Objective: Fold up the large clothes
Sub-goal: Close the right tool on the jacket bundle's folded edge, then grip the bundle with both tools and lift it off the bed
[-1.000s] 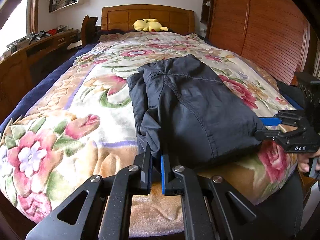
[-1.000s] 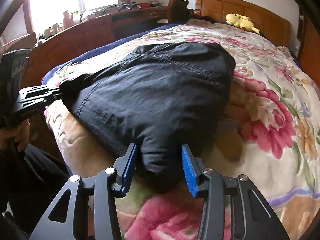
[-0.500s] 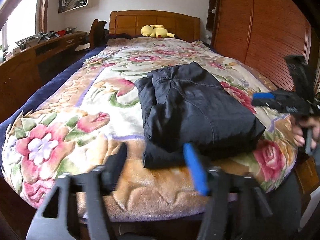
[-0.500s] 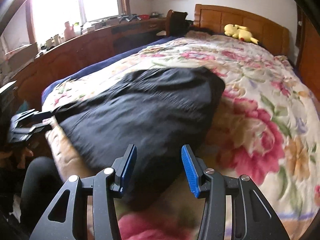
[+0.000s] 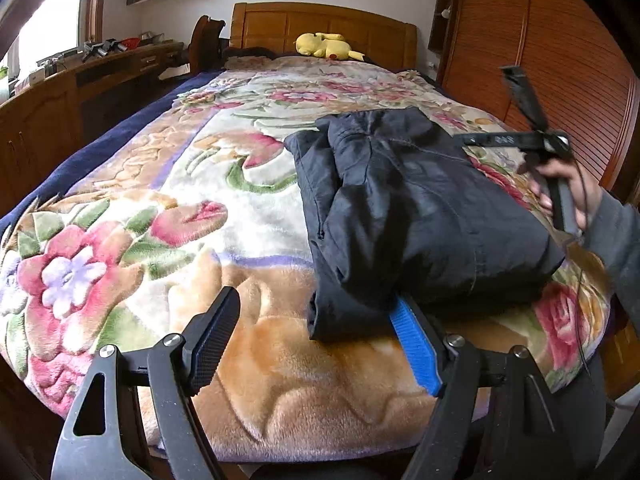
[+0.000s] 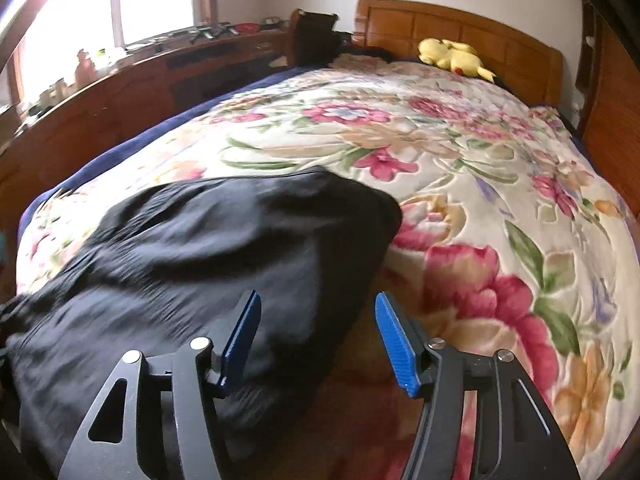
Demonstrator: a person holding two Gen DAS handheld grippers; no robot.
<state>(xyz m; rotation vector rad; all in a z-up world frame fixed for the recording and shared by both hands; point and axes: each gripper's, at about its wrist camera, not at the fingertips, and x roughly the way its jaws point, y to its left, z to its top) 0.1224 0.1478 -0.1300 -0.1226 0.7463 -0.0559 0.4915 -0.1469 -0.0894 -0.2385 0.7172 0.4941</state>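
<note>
Wide apart, the jaws of the left gripper (image 5: 316, 336) hold nothing; its blue pad lies against the near edge of the folded black garment (image 5: 416, 216). The right gripper (image 6: 318, 336) gapes too, empty, low over the garment's corner. That garment rests on the floral blanket (image 5: 168, 216) near the foot of the bed. Beyond the garment a yellow plush toy (image 5: 326, 46) sits at the wooden headboard (image 5: 320, 24); a long wooden desk (image 6: 132, 80) runs beside the bed. Only the left view shows the right hand (image 5: 564, 188) gripping its handle beside the garment; the right view is blurred.
</note>
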